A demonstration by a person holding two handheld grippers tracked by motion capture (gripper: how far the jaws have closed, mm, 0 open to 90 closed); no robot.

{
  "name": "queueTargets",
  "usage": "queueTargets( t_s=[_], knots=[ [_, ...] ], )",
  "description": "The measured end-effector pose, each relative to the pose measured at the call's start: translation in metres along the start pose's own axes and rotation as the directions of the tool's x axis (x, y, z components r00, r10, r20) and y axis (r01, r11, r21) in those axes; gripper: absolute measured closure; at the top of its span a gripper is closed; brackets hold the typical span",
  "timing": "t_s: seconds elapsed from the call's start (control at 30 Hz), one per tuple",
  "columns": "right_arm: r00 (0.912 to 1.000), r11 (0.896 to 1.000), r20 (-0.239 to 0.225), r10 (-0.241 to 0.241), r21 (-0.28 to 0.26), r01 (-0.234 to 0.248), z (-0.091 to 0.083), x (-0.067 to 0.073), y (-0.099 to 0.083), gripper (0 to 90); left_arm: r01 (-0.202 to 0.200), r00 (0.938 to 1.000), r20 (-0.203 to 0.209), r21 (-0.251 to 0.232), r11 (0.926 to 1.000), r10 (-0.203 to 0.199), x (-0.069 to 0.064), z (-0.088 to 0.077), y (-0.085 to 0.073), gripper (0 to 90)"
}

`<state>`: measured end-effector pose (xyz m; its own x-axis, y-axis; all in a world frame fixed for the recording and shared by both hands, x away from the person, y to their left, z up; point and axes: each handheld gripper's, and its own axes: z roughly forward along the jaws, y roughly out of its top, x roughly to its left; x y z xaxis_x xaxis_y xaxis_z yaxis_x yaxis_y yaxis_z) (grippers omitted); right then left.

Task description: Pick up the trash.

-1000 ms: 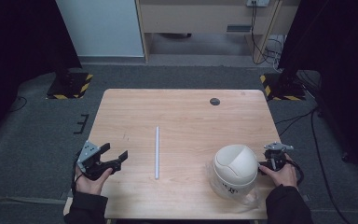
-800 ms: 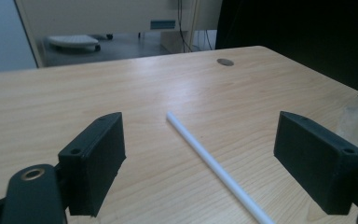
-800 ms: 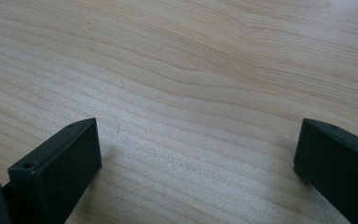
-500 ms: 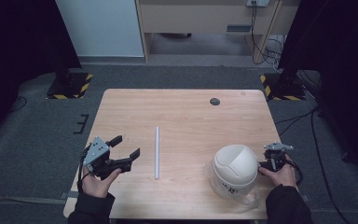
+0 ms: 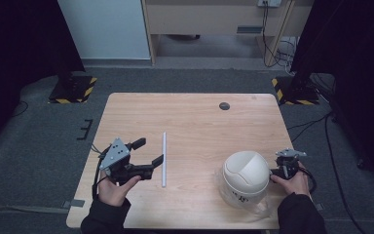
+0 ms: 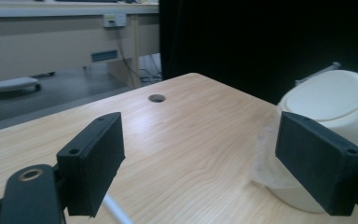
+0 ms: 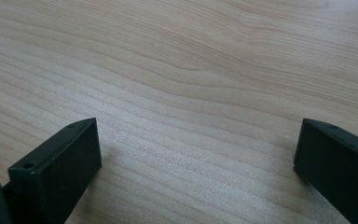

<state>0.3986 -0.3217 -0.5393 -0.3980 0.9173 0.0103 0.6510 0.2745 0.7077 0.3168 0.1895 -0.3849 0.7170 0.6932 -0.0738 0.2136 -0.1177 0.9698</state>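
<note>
Judging white rod (image 5: 164, 158): light, stiff, rolls; pinch near end. Left gripper (image 5: 148, 157), right gripper (image 7: 196, 163) jaws spread, empty.

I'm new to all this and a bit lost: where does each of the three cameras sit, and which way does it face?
High view: above the table, looking forward and down; both hands and grippers show.
Left gripper view: rides the left gripper, looking across the table; its open jaws show.
Right gripper view: rides the right gripper, facing down at bare wood; open jaws show.
Shared: the white domed bin.
</note>
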Motion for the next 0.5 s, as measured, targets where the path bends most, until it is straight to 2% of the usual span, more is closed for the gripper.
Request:
queueTargets(
  t_s=[0.03,0.17,0.2,0.23,0.37,0.4,0.47,0.5],
  knots=[
    [1.0,1.0,0.0,0.0,0.0,0.0,0.0,0.0,0.0,0.8,0.0,1.0,0.0,0.0,1.0,0.0,0.0,0.0,0.0,14.7],
    [1.0,1.0,0.0,0.002,-0.002,-0.002,0.0,0.0,0.0,0.8,-0.013,0.9984,0.056,0.007,0.9999,0.013,-0.011,0.015,0.004,14.8],
    [1.0,1.0,0.0,-0.001,-0.001,0.001,0.0,0.0,0.0,0.8,-0.02,0.9965,0.082,0.018,0.9996,0.019,-0.016,0.023,0.005,14.8],
    [1.0,1.0,0.0,-0.001,-0.001,0.001,0.0,0.0,0.0,0.8,-0.02,0.9965,0.082,0.018,0.9996,0.019,-0.016,0.023,0.005,14.8],
    [1.0,1.0,0.0,0.0,0.0,0.0,0.0,0.0,0.0,0.8,-0.036,0.9899,0.138,0.039,0.9986,0.03,-0.03,0.043,0.009,15.0],
    [1.0,1.0,0.0,0.002,-0.001,-0.002,0.0,0.0,0.0,0.8,-0.036,0.9899,0.138,0.039,0.9986,0.03,-0.03,0.043,0.009,15.1],
    [1.0,1.0,0.0,-0.001,-0.001,0.001,0.0,0.0,0.0,0.8,-0.047,0.9846,0.171,0.048,0.9978,0.038,-0.039,0.055,0.011,15.2],
    [1.0,1.0,0.0,-0.001,-0.001,0.001,0.0,0.0,0.0,0.8,-0.047,0.9846,0.171,0.048,0.9978,0.038,-0.039,0.055,0.011,15.3]
  ],
)
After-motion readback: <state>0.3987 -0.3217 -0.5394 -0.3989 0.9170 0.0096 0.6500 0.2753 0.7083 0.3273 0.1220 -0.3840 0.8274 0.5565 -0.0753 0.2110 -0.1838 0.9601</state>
